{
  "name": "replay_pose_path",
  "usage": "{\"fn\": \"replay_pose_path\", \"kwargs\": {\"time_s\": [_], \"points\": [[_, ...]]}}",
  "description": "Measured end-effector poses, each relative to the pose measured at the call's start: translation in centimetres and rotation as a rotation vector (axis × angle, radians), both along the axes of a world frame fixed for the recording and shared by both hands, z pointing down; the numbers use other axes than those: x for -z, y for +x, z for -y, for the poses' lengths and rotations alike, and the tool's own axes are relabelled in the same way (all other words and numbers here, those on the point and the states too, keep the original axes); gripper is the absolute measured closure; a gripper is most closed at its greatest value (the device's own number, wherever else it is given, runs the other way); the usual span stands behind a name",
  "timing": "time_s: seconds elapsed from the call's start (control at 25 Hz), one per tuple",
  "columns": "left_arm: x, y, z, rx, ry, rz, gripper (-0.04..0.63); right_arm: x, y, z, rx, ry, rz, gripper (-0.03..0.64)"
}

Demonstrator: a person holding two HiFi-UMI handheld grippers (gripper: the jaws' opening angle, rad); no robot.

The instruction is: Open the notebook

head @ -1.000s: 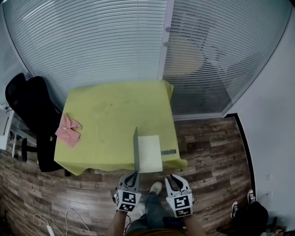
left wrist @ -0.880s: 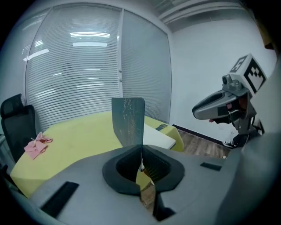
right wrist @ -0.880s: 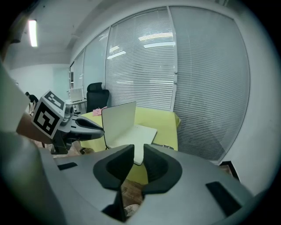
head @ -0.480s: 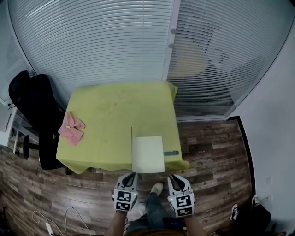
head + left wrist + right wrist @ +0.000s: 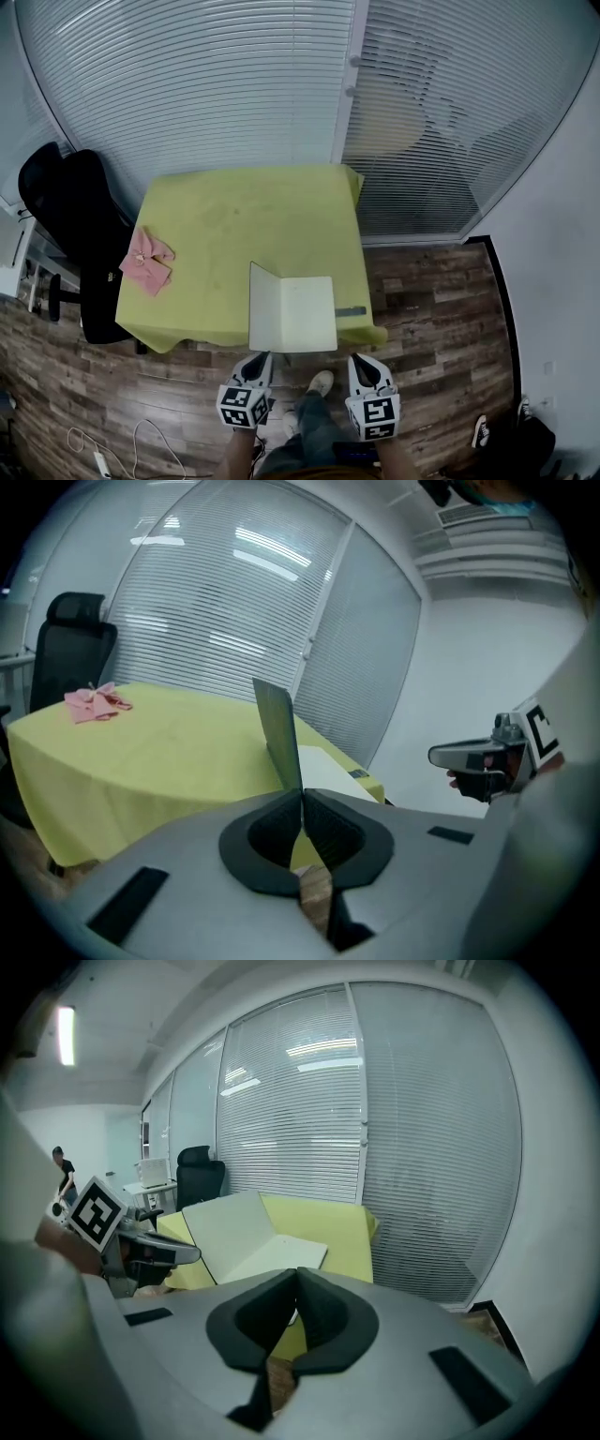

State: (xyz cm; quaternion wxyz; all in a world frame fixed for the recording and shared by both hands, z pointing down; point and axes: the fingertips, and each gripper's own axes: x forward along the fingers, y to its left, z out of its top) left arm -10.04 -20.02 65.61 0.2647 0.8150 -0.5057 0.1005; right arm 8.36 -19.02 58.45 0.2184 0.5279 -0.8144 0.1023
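Lower centre, your left gripper (image 5: 262,358) has its jaws grasping the cover (image 5: 265,309), holding it tilted left to open the notebook (image 5: 307,314); your right gripper (image 5: 362,360) waits beside, jaws clenched on nothing

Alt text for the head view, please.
Notebook at the near edge of the yellow-green table, cover tilted up leftward, pinched by the left gripper. Right gripper shut, empty, beside it. Pink cloth at the table's left edge.
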Motion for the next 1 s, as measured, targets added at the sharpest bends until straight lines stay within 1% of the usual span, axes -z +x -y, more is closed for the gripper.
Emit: {"fn": "replay_pose_path", "kwargs": {"time_s": [0.24,0.36,0.48,0.56,0.68,0.84,1.0], "points": [[-2.3,-2.5,-0.1,0.124,-0.084,-0.165,0.558,0.3,-0.6,0.2,0.006,0.028,0.017,0.604],[-3.3,-3.0,-0.3,0.18,-0.128,-0.271,0.557,0.4,-0.2,0.1,-0.015,0.026,0.022,0.604],[-4.3,-3.4,-0.2,0.231,-0.165,-0.349,0.552,0.4,0.0,0.4,-0.031,0.027,-0.004,0.604],[-4.7,-3.5,-0.2,0.251,-0.179,-0.382,0.549,0.4,0.0,0.5,-0.037,0.029,-0.016,0.604],[-5.4,-3.5,-0.3,0.267,-0.202,-0.418,0.546,0.7,0.1,0.5,-0.049,0.034,-0.004,0.604],[-5.7,-3.7,-0.2,0.276,-0.214,-0.441,0.545,1.3,0.0,0.7,-0.055,0.057,0.005,0.604],[-6.2,-3.6,-0.3,0.288,-0.235,-0.464,0.54,1.6,-0.1,0.7,-0.06,0.06,0.013,0.604]]}}
